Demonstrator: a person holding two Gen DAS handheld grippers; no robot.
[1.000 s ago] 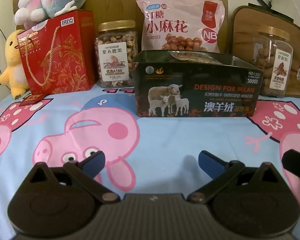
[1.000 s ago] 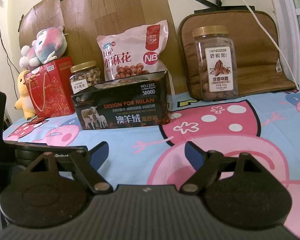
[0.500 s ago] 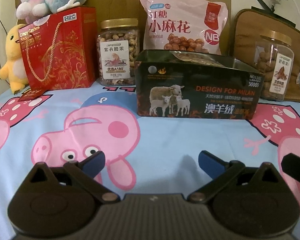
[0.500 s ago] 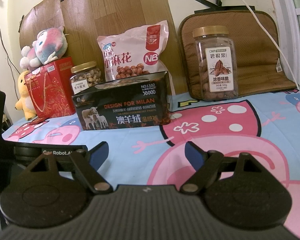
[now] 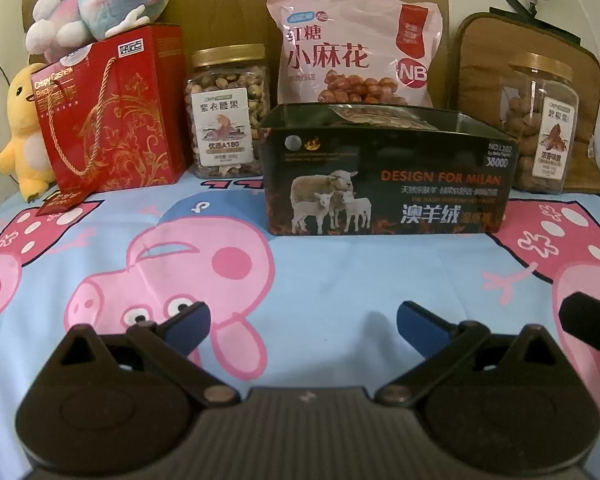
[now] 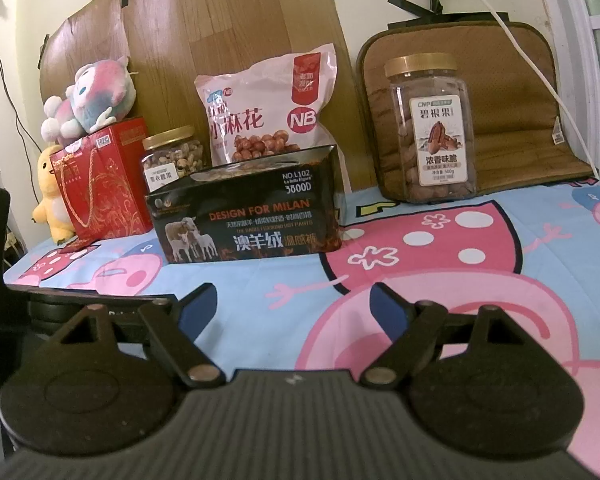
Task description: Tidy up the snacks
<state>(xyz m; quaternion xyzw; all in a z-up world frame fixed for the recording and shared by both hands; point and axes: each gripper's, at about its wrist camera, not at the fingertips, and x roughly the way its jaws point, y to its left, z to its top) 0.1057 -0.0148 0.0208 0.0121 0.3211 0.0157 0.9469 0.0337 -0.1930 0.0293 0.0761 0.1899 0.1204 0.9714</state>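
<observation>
Both empty, the left gripper and right gripper hang spread; best square up on the centre-frame black box first.

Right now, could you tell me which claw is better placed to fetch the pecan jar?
Right, probably. The pecan jar stands nearer the open right claw, with bare cloth between; for the left claw it sits far off-side.

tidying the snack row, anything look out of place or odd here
Nothing is spilled or tipped. One oddity: the open black cardboard box with the sheep picture is printed for warm pants, yet a clear snack packet lies inside. It stands in front of the pink snack bag, apart from the row. Both grippers are open and empty.
</observation>
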